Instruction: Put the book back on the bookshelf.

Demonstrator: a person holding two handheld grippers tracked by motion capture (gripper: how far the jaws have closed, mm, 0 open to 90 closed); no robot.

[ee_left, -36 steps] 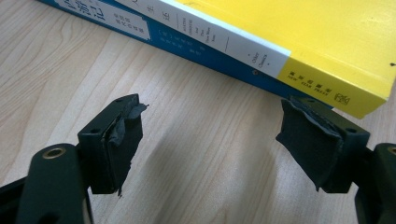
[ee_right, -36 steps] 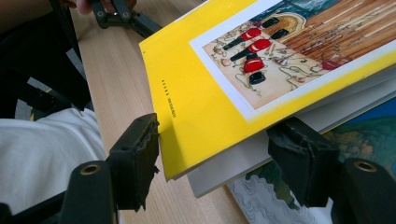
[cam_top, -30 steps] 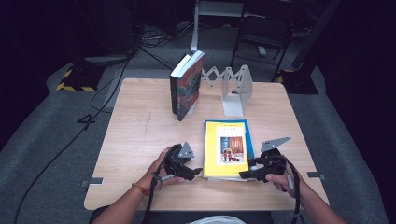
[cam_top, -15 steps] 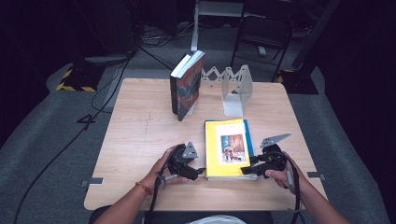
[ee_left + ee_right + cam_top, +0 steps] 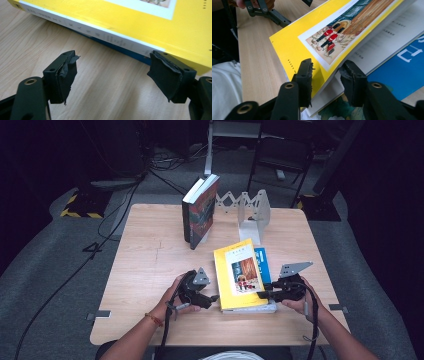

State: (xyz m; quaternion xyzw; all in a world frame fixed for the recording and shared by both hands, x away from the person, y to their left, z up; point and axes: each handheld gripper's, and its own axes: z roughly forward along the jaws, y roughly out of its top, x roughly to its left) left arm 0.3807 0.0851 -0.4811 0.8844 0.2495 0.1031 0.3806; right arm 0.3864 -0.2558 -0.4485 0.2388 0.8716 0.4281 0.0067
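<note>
A yellow book (image 5: 239, 272) lies on a stack at the near edge of the worktop (image 5: 150, 260), its free edge lifted, apparently so it can be taken off the blue book (image 5: 263, 262) beneath. The right claw (image 5: 325, 75) straddles that raised cover, jaws partly apart, not yet pinching (one above, one below). The left claw (image 5: 115, 75), spread wide, holds nothing, one jaw at the spine.
</note>
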